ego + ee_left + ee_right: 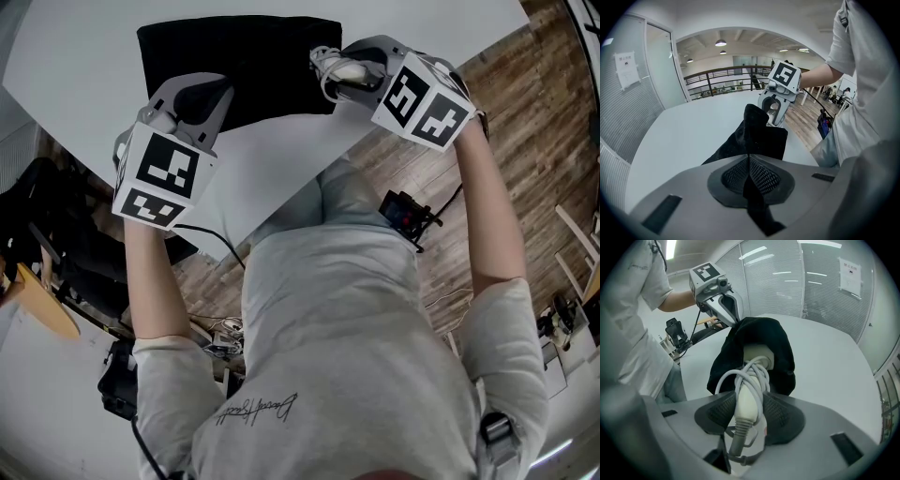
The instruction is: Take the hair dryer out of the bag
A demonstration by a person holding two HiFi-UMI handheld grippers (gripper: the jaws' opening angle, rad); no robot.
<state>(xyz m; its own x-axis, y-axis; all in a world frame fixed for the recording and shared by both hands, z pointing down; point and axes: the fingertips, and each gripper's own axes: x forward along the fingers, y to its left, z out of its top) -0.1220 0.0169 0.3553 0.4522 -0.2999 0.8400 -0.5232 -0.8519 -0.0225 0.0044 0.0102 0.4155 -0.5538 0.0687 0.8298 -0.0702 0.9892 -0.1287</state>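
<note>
A black fabric bag [244, 56] lies on the white table [84, 56]. My left gripper [208, 101] is shut on a fold of the bag's edge [757, 136], and the black cloth runs between its pads [761, 178]. My right gripper [339, 70] is shut on the handle of the white hair dryer [749, 397], which has its grey cord looped around it. The dryer's head [758, 355] still sits inside the bag's open mouth [785, 357], its far end hidden by fabric. The left gripper [725, 305] holds the bag's rim just beside that mouth.
The table's near edge [281, 202] runs diagonally in front of the person's body, with wood floor [525, 103] to the right. A small black device [405, 214] hangs at the person's waist. Glass walls with blinds [787, 282] stand beyond the table.
</note>
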